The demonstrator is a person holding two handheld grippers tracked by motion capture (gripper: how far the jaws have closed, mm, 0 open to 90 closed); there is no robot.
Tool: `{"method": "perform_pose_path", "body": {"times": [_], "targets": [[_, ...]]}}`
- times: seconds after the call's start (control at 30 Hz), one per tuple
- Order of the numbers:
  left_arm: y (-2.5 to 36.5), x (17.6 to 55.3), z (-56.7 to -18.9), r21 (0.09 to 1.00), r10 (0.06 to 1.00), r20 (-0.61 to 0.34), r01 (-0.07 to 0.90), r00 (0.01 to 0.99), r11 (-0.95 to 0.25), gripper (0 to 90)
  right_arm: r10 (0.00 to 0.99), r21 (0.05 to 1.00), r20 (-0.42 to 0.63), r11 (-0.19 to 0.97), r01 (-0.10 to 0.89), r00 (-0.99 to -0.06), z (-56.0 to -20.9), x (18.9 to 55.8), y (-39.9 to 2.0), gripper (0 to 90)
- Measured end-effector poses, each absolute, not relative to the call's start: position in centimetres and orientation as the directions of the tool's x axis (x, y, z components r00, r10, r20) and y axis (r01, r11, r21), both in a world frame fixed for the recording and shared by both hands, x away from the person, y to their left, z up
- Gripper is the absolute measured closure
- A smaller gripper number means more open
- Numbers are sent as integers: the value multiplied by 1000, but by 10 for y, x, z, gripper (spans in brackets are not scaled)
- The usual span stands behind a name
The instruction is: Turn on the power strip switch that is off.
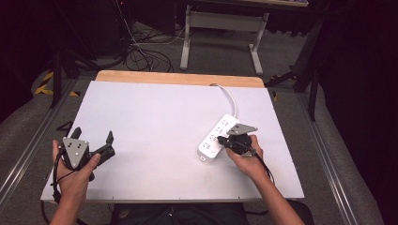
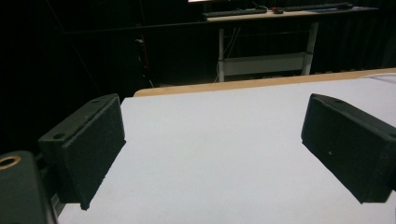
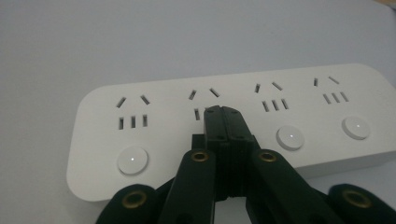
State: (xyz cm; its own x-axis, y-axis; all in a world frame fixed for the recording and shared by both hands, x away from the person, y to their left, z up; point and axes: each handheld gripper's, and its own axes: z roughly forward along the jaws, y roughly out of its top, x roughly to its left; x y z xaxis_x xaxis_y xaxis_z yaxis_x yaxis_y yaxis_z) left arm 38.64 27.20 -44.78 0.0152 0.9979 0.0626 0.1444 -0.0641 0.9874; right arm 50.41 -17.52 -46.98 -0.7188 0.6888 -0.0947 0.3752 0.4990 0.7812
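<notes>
A white power strip (image 1: 217, 137) with several sockets and round buttons lies on the white table, right of centre; its white cable (image 1: 230, 96) runs toward the far edge. My right gripper (image 1: 224, 139) is shut, its two jaws pressed together with nothing between them, and their tips rest over the strip's second socket group (image 3: 205, 100) from the left in the right gripper view, where the right gripper (image 3: 223, 111) covers that group's button. My left gripper (image 1: 92, 135) is held at the table's front left, open, with bare table between its pads (image 2: 91, 144).
The white table top (image 1: 155, 117) has a wooden strip (image 1: 178, 78) along its far edge. Beyond it stand a desk frame (image 1: 220, 33) and loose cables on the floor (image 1: 141, 54). Metal rails (image 1: 328, 159) run along both sides.
</notes>
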Motion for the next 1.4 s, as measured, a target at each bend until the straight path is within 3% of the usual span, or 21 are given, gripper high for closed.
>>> {"method": "perform_pose_path", "body": {"times": [1.4], "targets": [[270,390,-448,988,998,57,145,30,-61,67,696,785,-88,489,380,-713,-469,503,-177,900]]}}
